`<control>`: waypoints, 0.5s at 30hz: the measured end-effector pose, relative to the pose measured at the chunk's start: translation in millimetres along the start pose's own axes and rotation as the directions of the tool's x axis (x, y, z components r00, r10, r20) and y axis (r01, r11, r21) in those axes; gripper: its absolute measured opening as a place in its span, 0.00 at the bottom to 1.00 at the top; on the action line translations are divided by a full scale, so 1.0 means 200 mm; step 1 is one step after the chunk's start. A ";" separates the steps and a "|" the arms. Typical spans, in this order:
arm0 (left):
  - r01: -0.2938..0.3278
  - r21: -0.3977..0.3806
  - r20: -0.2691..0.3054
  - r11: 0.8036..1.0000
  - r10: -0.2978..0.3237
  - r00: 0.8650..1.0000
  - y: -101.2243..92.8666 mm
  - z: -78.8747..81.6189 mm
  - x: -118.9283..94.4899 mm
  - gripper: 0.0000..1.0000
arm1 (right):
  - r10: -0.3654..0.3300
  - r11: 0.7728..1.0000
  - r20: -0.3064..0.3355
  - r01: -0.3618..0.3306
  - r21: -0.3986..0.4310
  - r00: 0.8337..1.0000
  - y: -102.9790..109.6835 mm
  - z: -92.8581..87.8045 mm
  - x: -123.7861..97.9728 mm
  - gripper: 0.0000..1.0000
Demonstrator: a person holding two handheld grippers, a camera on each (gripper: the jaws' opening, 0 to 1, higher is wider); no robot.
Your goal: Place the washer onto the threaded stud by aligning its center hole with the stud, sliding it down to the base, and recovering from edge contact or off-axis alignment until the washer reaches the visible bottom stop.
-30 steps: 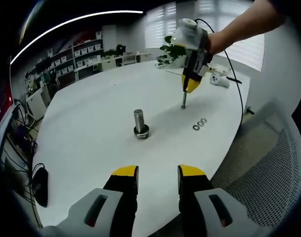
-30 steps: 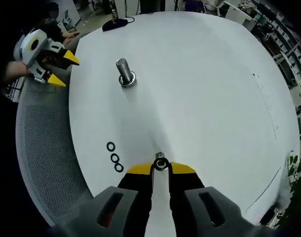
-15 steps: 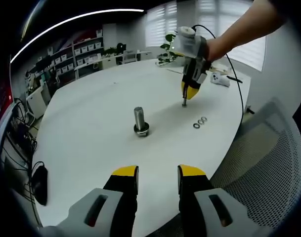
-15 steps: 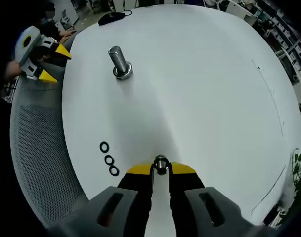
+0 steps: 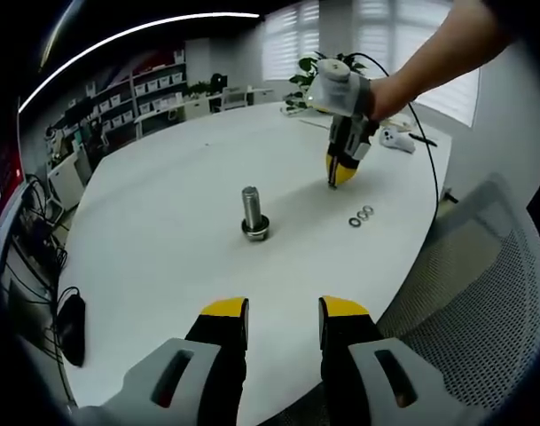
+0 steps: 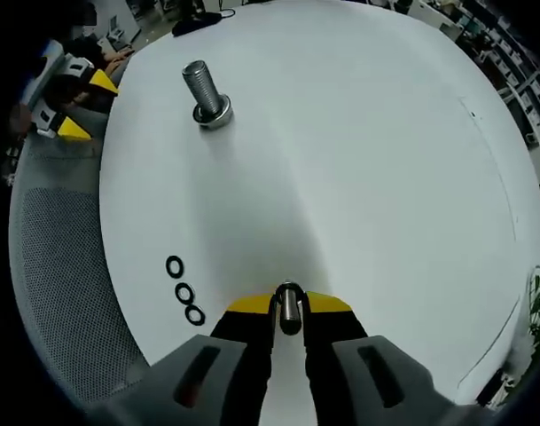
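A thick threaded stud point(image 5: 253, 211) stands upright mid-table with a ring at its base; the right gripper view has the thick stud point(image 6: 201, 91) at the upper left. Three dark washers point(image 5: 361, 216) lie in a row near the table edge, and in the right gripper view the washers point(image 6: 184, 291) sit left of my jaws. My right gripper point(image 6: 289, 304) is shut on a small metal stud point(image 6: 290, 311), held by a hand over the table, and the right gripper point(image 5: 338, 173) points down there. My left gripper point(image 5: 283, 311) is open with nothing in it, and the left gripper point(image 6: 85, 105) hangs off the table edge.
The round white table point(image 5: 163, 204) has a mesh chair point(image 5: 482, 302) at its near right edge. A black mouse point(image 5: 72, 330) lies at the left rim. A white device with a cable point(image 5: 395, 142) and a plant point(image 5: 309, 75) sit at the far side.
The right gripper has moved a little away from the washers and tilted, so the small stud now shows lengthwise between its jaws. The left gripper stays open and still.
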State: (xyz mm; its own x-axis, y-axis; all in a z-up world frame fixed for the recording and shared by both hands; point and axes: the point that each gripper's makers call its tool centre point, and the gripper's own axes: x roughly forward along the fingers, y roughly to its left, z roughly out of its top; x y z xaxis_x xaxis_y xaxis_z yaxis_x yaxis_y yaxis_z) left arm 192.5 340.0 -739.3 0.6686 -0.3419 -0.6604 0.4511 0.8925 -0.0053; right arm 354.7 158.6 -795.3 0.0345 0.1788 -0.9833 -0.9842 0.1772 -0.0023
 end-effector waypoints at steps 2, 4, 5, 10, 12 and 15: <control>0.003 0.001 -0.006 1.000 -0.003 1.000 0.00 0.00 0.00 0.30 | -0.001 1.000 0.006 0.001 0.002 1.000 0.00 0.00 0.00 0.15; 0.004 0.003 -0.006 1.000 -0.004 1.000 -0.01 0.00 0.00 0.30 | 0.000 1.000 0.013 -0.001 0.014 1.000 0.00 0.01 0.01 0.15; 0.002 0.007 -0.003 1.000 -0.002 1.000 0.00 0.00 0.00 0.30 | 0.000 1.000 0.013 0.000 0.015 1.000 0.00 0.00 0.01 0.15; -0.005 0.003 -0.005 1.000 0.005 1.000 0.00 0.00 0.00 0.30 | -0.009 1.000 0.013 0.009 0.002 1.000 0.00 -0.02 0.01 0.19; -0.009 0.001 -0.010 1.000 0.009 1.000 0.01 -0.01 0.00 0.30 | -0.006 1.000 0.029 0.005 0.014 1.000 0.01 -0.02 0.00 0.19; -0.016 -0.001 -0.010 1.000 0.016 1.000 0.02 -0.01 0.01 0.30 | -0.011 1.000 0.041 0.010 0.026 0.999 0.01 -0.03 -0.02 0.20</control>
State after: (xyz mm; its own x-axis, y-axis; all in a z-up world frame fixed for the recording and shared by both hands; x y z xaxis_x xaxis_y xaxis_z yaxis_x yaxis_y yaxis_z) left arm 193.7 343.3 -741.4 0.6696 -0.3247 -0.6679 0.4400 0.8980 0.0045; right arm 351.9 151.5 -793.1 0.0520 0.2164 -0.9749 -0.9790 0.2040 -0.0069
